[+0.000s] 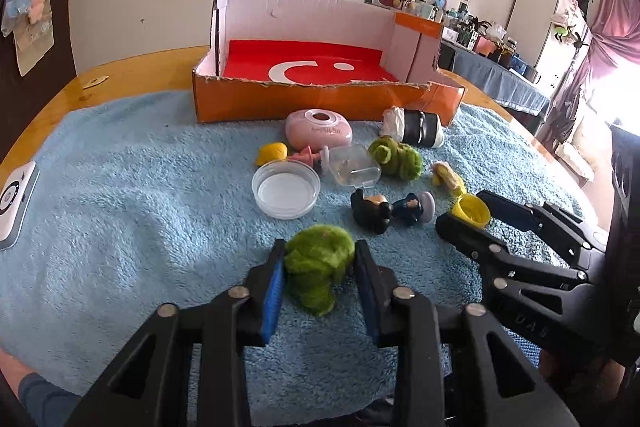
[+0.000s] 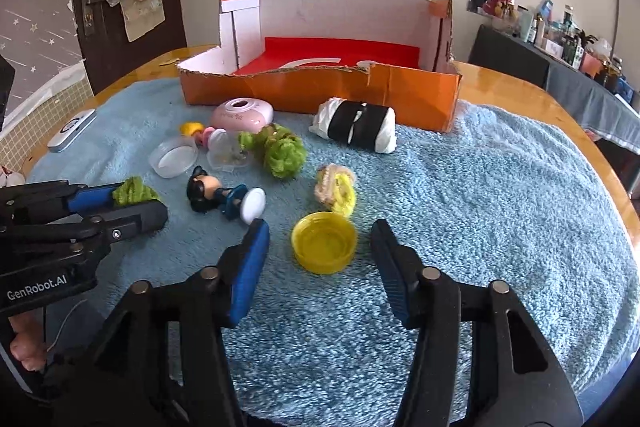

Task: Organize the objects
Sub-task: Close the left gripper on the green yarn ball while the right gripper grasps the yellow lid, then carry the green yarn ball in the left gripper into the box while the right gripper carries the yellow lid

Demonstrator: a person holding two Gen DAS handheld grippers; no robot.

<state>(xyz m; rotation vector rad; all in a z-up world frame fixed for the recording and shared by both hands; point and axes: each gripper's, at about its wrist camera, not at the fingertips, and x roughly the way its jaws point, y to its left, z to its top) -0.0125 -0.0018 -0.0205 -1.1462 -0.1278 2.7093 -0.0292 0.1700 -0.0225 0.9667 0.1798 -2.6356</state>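
Left gripper [image 1: 320, 263] clamped on green fuzzy toy [image 1: 318, 269], long axis seemingly along fingers; right gripper [image 2: 320, 241] apart around yellow lid [image 2: 324, 247].

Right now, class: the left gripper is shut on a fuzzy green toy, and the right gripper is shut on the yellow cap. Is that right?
Not quite. The right gripper is open: the yellow cap lies on the blue towel between its jaws, untouched, as the right wrist view shows. The left gripper is indeed shut on the fuzzy green toy.

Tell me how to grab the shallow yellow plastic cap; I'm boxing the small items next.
Grip the shallow yellow plastic cap across its rim from above, pads on opposite outer walls. It lies flat, open side up, already between the right tool's open pads.
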